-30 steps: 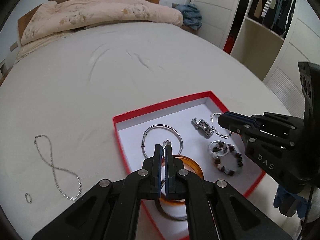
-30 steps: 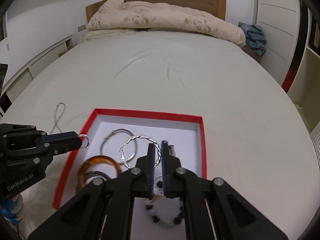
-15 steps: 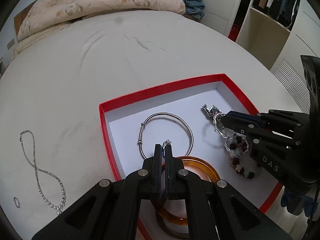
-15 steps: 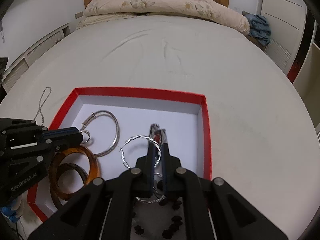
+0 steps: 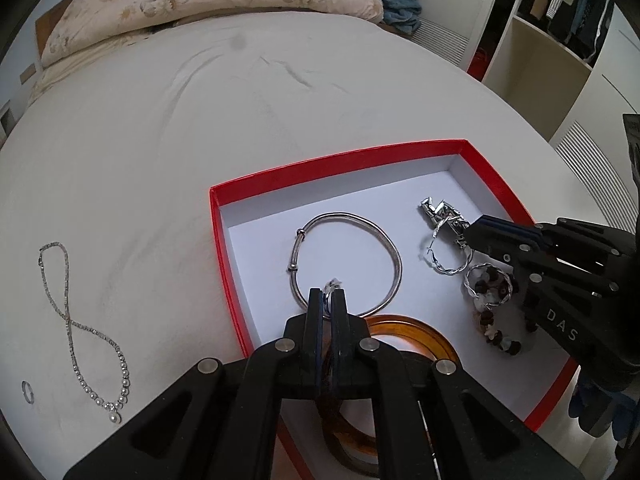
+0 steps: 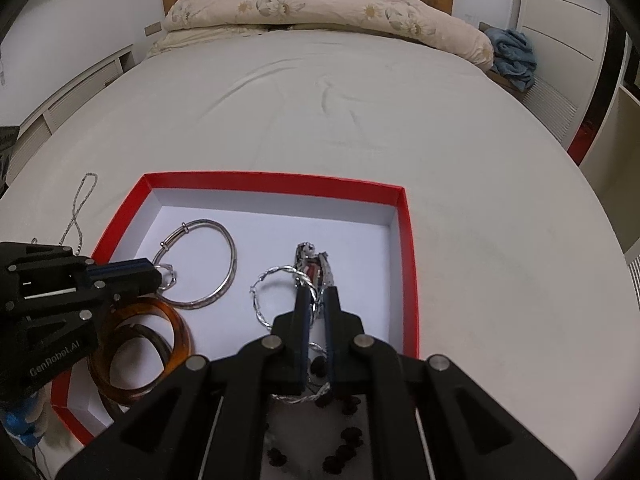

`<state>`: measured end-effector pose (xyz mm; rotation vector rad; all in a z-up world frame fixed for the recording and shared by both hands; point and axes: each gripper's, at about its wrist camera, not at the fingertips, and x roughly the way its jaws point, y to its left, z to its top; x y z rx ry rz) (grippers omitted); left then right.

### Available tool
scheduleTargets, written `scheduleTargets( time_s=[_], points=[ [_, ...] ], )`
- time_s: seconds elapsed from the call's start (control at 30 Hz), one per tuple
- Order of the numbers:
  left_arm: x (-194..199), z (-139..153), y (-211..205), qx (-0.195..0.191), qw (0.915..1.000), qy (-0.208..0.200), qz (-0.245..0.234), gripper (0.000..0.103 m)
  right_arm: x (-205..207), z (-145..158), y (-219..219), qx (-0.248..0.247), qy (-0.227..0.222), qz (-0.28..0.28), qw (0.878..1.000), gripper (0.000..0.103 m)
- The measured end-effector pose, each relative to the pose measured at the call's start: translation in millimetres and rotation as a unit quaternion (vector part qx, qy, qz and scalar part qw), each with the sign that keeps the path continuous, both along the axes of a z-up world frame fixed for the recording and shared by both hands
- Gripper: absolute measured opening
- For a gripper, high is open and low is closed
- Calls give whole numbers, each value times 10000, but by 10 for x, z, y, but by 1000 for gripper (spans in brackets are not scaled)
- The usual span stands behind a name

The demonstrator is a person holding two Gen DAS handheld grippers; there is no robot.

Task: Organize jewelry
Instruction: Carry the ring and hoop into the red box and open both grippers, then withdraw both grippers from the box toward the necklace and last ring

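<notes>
Lowering jewelry into the red box (image 5: 336, 164): my left gripper (image 5: 327, 298) pinches a small ring, my right gripper (image 6: 315, 298) clamps a twisted hoop (image 6: 276, 280). Next, I judge, release both. Outside, at nine o'clock: one necklace (image 5: 68, 320), one loose ring (image 5: 27, 386).

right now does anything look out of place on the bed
Yes. A pearl necklace and a small ring lie loose on the sheet, left of the red box, while the other jewelry is inside it. The left gripper pinches a small silver ring; the right gripper sits around a twisted hoop.
</notes>
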<state>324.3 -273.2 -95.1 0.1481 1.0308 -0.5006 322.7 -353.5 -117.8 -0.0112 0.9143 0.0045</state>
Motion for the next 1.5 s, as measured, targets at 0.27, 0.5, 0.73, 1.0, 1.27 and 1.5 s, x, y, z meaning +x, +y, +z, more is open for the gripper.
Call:
scheduleTargets(
  time_s=[0.27, 0.5, 0.73, 1.0, 1.27, 1.5],
  points=[
    [-68, 132, 65, -83, 9999, -21, 73, 29, -154, 112, 4, -35, -42, -90, 9999, 10],
    [-209, 314, 151, -113, 9999, -111, 62, 38, -341, 299, 80, -87, -97, -135, 9998, 26],
    [-373, 465, 301, -108, 9997, -184, 117, 45, -512, 447, 137, -66, -96, -181, 9998, 27],
    [-650, 629, 552, -41, 9992, -301, 248, 57, -747, 635, 309, -35, -115, -211, 9997, 27],
    [-966, 783, 919, 4, 9978, -444, 495, 61, -1031, 831, 541, -37, -152, -176, 9997, 36],
    [-1258, 940, 1273, 79, 9955, -661, 672, 61, -1276, 944, 747, -11, -189, -144, 9997, 36]
  ],
)
